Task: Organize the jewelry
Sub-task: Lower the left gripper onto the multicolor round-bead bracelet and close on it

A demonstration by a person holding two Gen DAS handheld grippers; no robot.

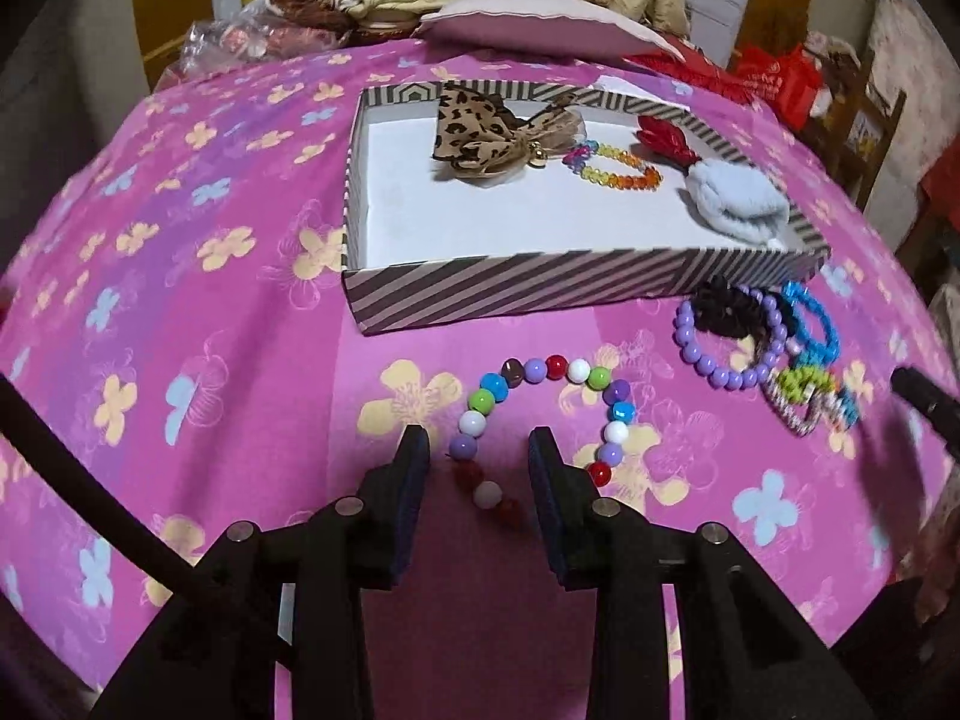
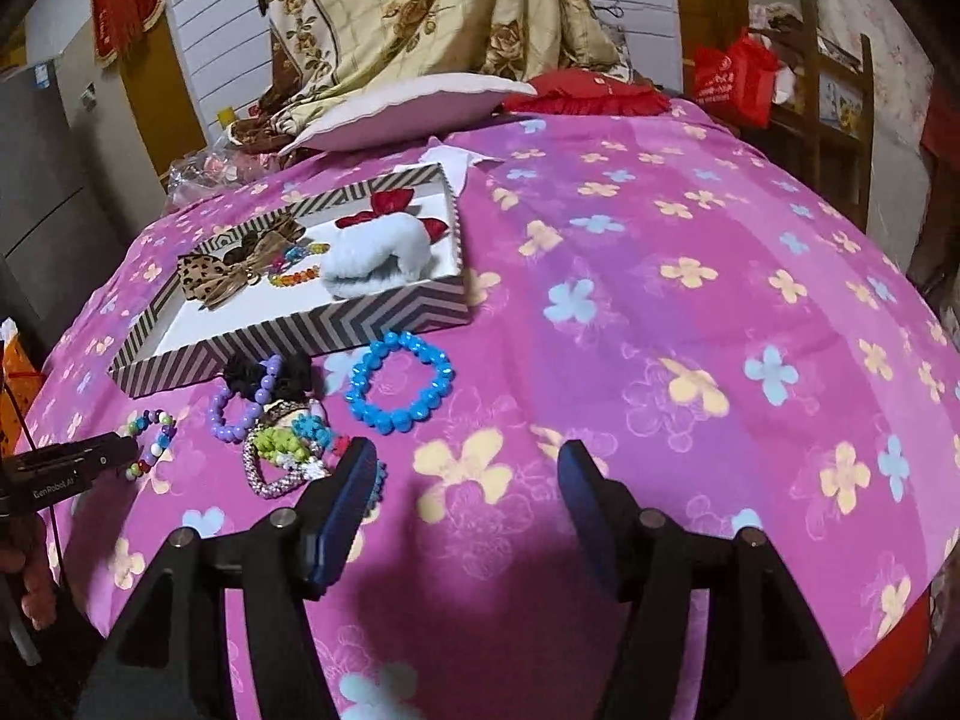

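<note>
A bracelet of big multicoloured beads (image 1: 534, 369) lies on the pink flowered bedspread (image 1: 210, 300). My left gripper (image 1: 478, 450) stands open just above it, with the bracelet's near-left beads between the fingers and untouched. Further right lie a purple bead bracelet (image 1: 720, 375), a black scrunchie (image 1: 729, 306), a blue bracelet (image 2: 399, 381) and a rhinestone heart (image 2: 282, 474). My right gripper (image 2: 468, 468) is open and empty over bare cloth, its left finger beside the heart. The striped box (image 1: 540, 288) holds a leopard bow (image 1: 480, 132), a rainbow bracelet (image 1: 618, 165), a red bow (image 1: 663, 141) and a pale blue scrunchie (image 1: 738, 198).
A pillow (image 2: 414, 102) and a flowered curtain (image 2: 432, 12) sit behind the box. A red bag (image 2: 735, 75) and a wooden chair (image 2: 840, 114) stand past the bed's far right corner. The bedspread drops away at the right edge (image 2: 924, 540).
</note>
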